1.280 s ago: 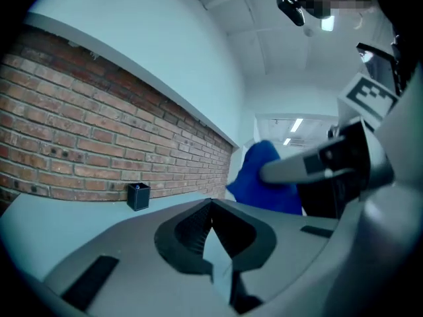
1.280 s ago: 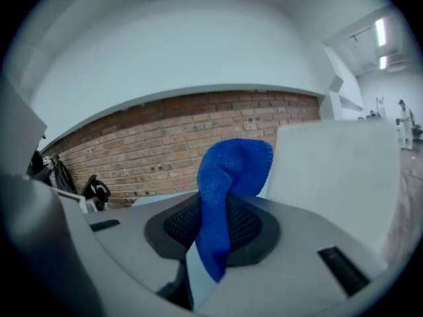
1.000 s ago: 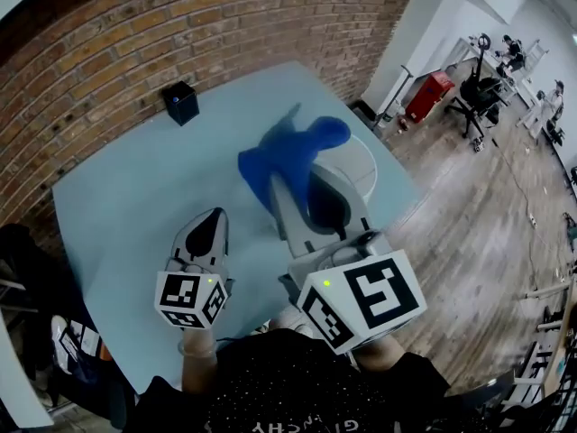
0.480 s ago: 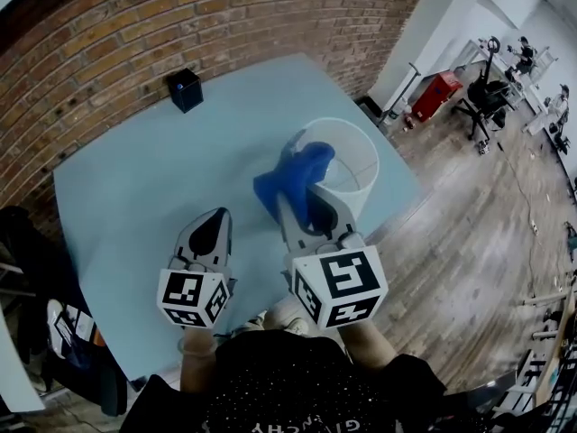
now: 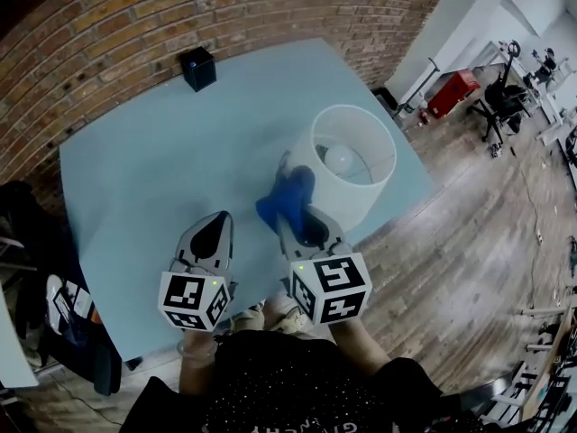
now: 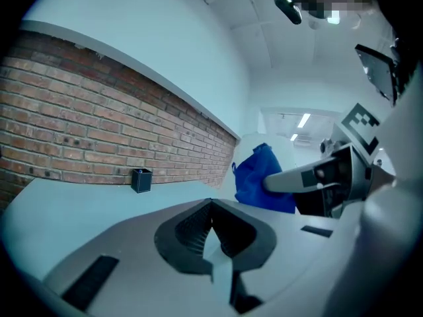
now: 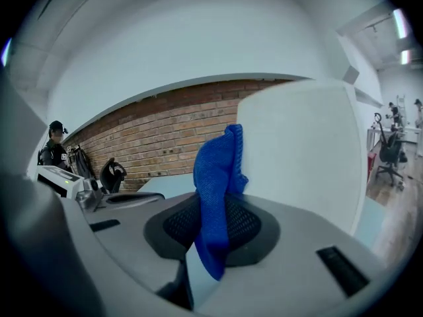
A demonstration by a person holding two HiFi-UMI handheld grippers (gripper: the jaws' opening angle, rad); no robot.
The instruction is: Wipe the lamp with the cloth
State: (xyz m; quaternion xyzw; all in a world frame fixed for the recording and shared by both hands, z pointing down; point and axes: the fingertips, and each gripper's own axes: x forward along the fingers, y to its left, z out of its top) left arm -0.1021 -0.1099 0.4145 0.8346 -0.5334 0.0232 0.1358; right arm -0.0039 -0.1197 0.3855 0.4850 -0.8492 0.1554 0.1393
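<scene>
Blue cloth (image 5: 287,197) held at white lamp (image 5: 350,198), light-blue table (image 5: 144,174).
Right gripper (image 5: 292,224): jaws clamped on the cloth, which hangs just beside the lampshade's near wall. Left gripper (image 5: 213,231): jaws pressed together, nothing between them, well left of the lamp.

Office workspace — brick wall (image 5: 135,25), wood-plank floor (image 5: 469,233), black swivel chair (image 5: 502,98) beyond

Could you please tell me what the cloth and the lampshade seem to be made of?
Cloth: blue textile, likely microfibre; fine woven texture, soft folds. Lampshade: matt white, perhaps fabric or paper; smooth, no weave visible.
</scene>
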